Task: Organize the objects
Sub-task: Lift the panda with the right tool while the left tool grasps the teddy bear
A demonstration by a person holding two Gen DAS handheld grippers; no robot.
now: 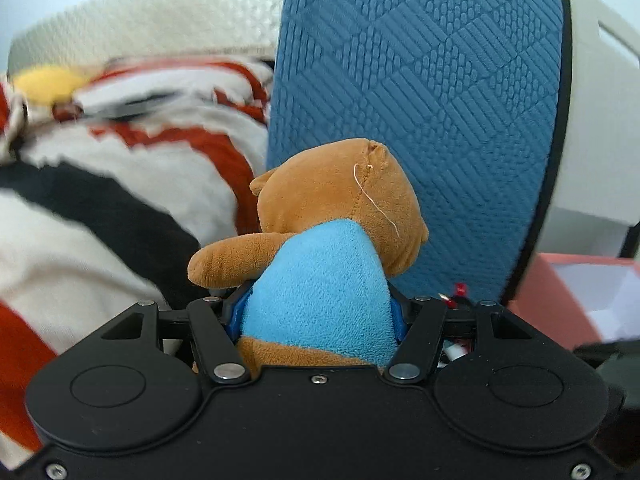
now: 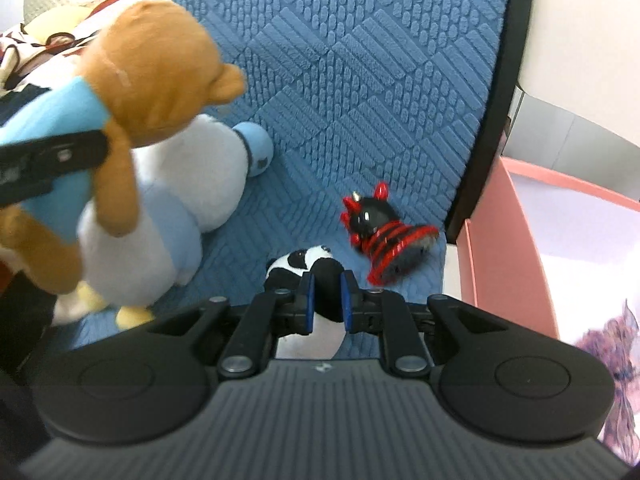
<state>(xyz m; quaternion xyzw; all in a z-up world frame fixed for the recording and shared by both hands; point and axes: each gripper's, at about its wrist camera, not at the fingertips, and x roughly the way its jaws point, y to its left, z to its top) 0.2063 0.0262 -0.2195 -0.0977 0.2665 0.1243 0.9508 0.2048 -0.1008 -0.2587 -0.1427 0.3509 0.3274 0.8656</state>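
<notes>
In the left wrist view, the left gripper [image 1: 318,312] was clamped on a brown plush bear [image 1: 336,220] in a light blue shirt, its blue pads pressed into the shirt on both sides. The bear's back faced the camera, head ahead of the fingers. Ahead of it lay a blue textured mat [image 1: 420,100]; to the gripper's left a white, orange and black blanket [image 1: 120,184]; to its right a pink box [image 1: 560,292], with only a pale inner surface showing.

In the right wrist view, the right gripper [image 2: 326,296] was clenched on a small panda plush [image 2: 308,268], squeezing its dark part between the pads. Just ahead and right lay a black-and-red figure [image 2: 384,236] on the mat. Ahead and left lay a white and pale blue plush [image 2: 168,208], partly behind the bear. The pink box [image 2: 504,240] stood right of the gripper; its interior looked pale, with a purple floral pattern in the near part, its contents unclear.
</notes>
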